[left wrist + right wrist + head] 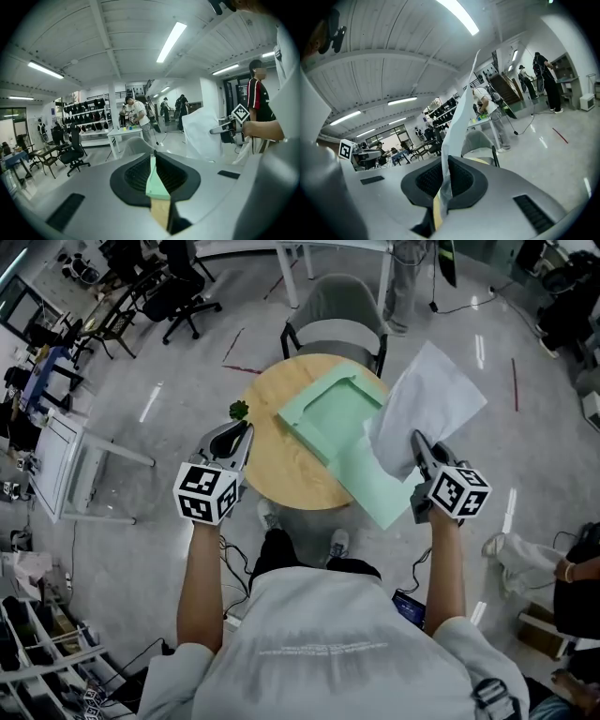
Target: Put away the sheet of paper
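A white sheet of paper (433, 397) hangs in the air over the right edge of the round wooden table (281, 470). My right gripper (419, 441) is shut on its lower corner, and the sheet (461, 108) rises from between the pads in the right gripper view. An open pale green folder (330, 418) lies on the table, its flap reaching over the near right rim. My left gripper (246, 430) hovers at the table's left edge, jaws close together with nothing between them. Through their slit (153, 154) I see only folder and tabletop. The sheet (201, 133) also shows from the left gripper.
A small dark green object (239, 410) sits on the table's left rim by the left gripper. A grey chair (337, 320) stands behind the table. A white desk (66, 460) is at the left, and a person (577, 582) is at the right edge.
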`<move>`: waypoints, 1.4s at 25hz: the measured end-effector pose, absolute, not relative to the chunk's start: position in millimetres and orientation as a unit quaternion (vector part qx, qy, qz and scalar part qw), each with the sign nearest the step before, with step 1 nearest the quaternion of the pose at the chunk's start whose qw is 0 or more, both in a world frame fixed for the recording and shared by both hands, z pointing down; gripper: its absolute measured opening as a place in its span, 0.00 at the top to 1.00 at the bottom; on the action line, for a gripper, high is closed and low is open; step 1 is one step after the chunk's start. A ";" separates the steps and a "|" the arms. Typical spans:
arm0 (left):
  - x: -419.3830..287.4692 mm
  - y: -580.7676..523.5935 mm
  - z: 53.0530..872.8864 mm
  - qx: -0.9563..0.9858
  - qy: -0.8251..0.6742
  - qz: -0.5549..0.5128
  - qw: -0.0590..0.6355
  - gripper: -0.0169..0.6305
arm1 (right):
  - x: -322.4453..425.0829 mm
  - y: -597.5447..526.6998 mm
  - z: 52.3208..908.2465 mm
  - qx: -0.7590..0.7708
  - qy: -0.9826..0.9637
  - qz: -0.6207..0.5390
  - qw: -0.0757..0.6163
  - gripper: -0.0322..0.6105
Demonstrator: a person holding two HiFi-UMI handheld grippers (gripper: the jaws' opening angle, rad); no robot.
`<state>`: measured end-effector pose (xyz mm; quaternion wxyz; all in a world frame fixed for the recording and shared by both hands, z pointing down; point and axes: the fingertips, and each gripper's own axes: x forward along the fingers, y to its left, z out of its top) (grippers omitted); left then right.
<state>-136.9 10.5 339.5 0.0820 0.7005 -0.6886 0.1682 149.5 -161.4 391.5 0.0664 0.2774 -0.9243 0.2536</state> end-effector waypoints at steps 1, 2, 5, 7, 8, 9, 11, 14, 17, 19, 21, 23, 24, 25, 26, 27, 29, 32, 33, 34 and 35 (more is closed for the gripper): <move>-138.0 4.3 341.6 0.704 -0.685 0.169 0.083 0.90 | 148.9 -162.9 395.0 0.279 -0.922 0.259 0.067 0.90; -139.4 -3.5 343.0 0.707 -0.681 0.169 0.084 0.90 | 147.9 -165.4 397.4 0.282 -0.920 0.264 0.068 0.90; -143.2 -34.7 345.2 0.724 -0.663 0.166 0.088 0.90 | 147.5 -173.3 399.9 0.296 -0.913 0.273 0.069 0.90; -144.6 -56.6 349.8 0.737 -0.649 0.163 0.092 0.90 | 148.5 -175.7 404.6 0.311 -0.905 0.283 0.068 0.90; -144.3 -67.0 352.9 0.744 -0.641 0.161 0.093 0.90 | 148.8 -176.7 408.4 0.319 -0.900 0.289 0.067 0.90; -143.5 -77.4 356.0 0.752 -0.633 0.160 0.093 0.90 | 148.7 -177.9 412.7 0.327 -0.895 0.295 0.067 0.90; -143.9 -98.7 363.8 0.769 -0.612 0.159 0.093 0.90 | 145.4 -180.6 421.9 0.343 -0.887 0.303 0.068 0.90; -147.2 -123.5 384.7 0.792 -0.578 0.167 0.107 0.89 | 137.4 -177.5 436.4 0.364 -0.873 0.317 0.070 0.90; -149.7 -144.0 400.6 0.813 -0.543 0.178 0.110 0.89 | 133.4 -174.2 450.4 0.389 -0.853 0.341 0.065 0.90; -152.5 -158.5 410.0 0.822 -0.528 0.179 0.117 0.89 | 132.6 -175.8 461.0 0.405 -0.840 0.356 0.062 0.90; -154.1 -173.4 421.0 0.828 -0.515 0.180 0.130 0.87 | 133.8 -178.5 471.4 0.419 -0.827 0.369 0.063 0.90; -155.2 -186.3 434.4 0.834 -0.500 0.183 0.144 0.85 | 135.5 -178.3 482.4 0.432 -0.813 0.384 0.065 0.90; -155.6 -191.0 442.6 0.838 -0.490 0.186 0.152 0.84 | 135.7 -176.6 488.6 0.438 -0.806 0.392 0.067 0.90; -156.0 -194.6 452.2 0.841 -0.481 0.189 0.161 0.83 | 134.9 -174.2 495.3 0.441 -0.800 0.401 0.068 0.90; -156.5 -197.4 462.6 0.843 -0.472 0.194 0.169 0.83 | 133.3 -172.2 502.4 0.442 -0.796 0.409 0.070 0.90; -157.3 -200.3 473.0 0.845 -0.463 0.200 0.177 0.82 | 131.4 -171.3 509.8 0.442 -0.792 0.416 0.071 0.90; -159.2 -207.3 491.0 0.849 -0.446 0.212 0.188 0.80 | 128.9 -172.9 524.8 0.444 -0.783 0.428 0.075 0.90; -160.9 -216.6 512.9 0.855 -0.422 0.222 0.205 0.78 | 129.5 -169.8 550.6 0.451 -0.761 0.459 0.084 0.90; -161.8 -220.2 520.0 0.855 -0.417 0.225 0.210 0.78 | 128.1 -168.5 558.5 0.447 -0.756 0.469 0.087 0.90; -163.6 -224.6 526.8 0.855 -0.414 0.229 0.212 0.77 | 125.7 -169.0 565.5 0.442 -0.755 0.476 0.090 0.90; -165.8 -229.5 533.4 0.854 -0.413 0.233 0.214 0.77 | 123.4 -171.2 571.1 0.435 -0.756 0.479 0.094 0.90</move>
